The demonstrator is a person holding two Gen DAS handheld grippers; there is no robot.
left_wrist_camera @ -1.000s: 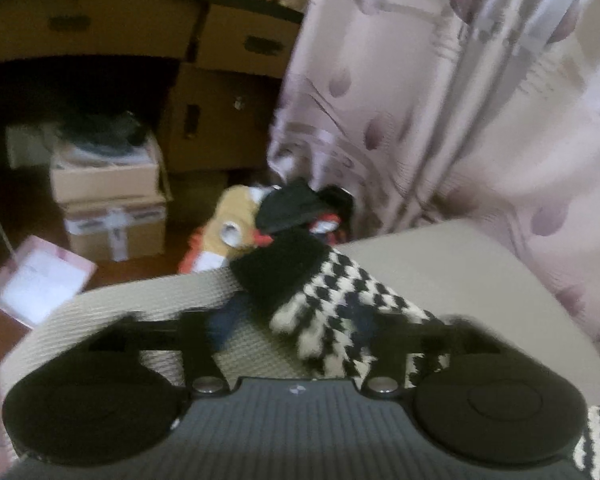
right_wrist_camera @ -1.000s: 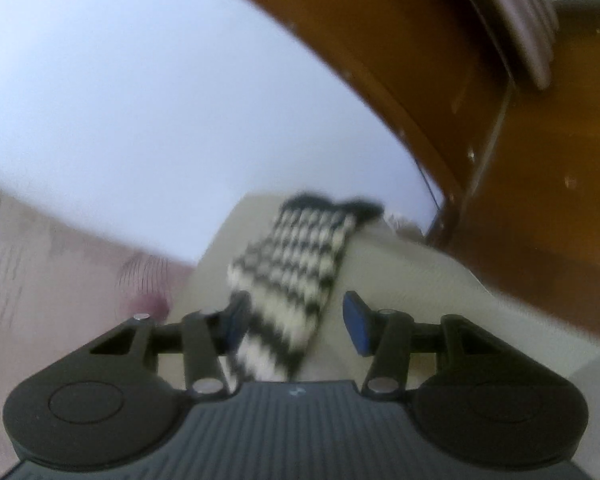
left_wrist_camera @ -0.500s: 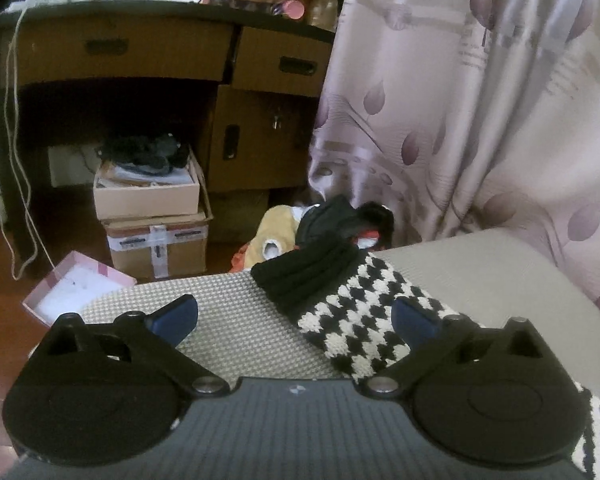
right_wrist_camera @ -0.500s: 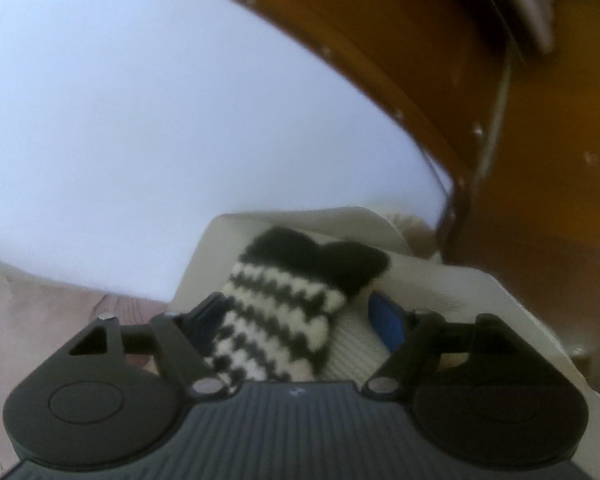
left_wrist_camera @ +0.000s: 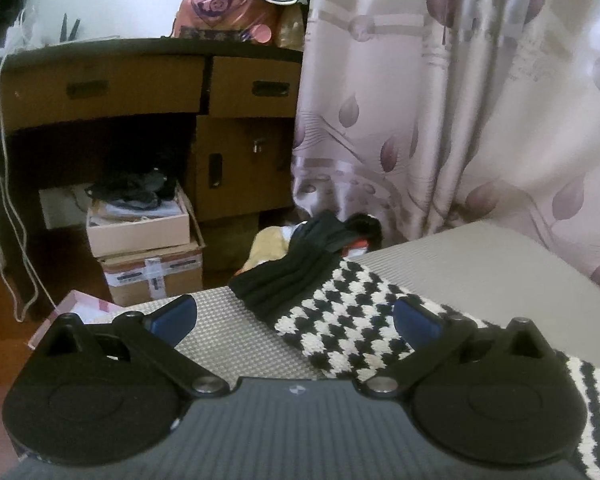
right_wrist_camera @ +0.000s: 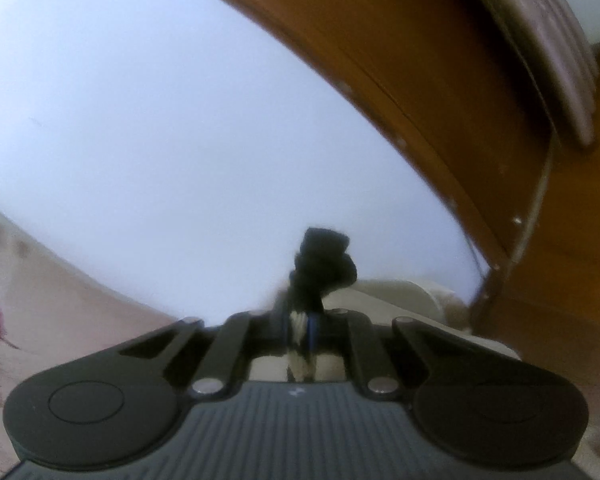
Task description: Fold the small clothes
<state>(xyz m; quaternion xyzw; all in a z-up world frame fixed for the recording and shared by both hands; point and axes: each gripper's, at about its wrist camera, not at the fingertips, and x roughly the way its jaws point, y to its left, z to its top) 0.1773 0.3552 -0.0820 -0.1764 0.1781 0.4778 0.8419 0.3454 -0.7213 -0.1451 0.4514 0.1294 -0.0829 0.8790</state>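
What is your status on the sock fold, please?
Left tool open over the sock's cuff end. Right tool shut on the sock's black toe. Nothing in the way on the cushion.

Home bedroom, wooden desk (left_wrist_camera: 140,92) (cluttered), leaf-print curtain (left_wrist_camera: 460,120), cardboard boxes (left_wrist_camera: 148,248)

**What I cannot see**

My right jaws swallow most of the sock (right_wrist_camera: 300,322) — only its dark tip shows, blurred. In my left view its striped end (left_wrist_camera: 596,420) runs off the frame's edge, partly behind my own housing.
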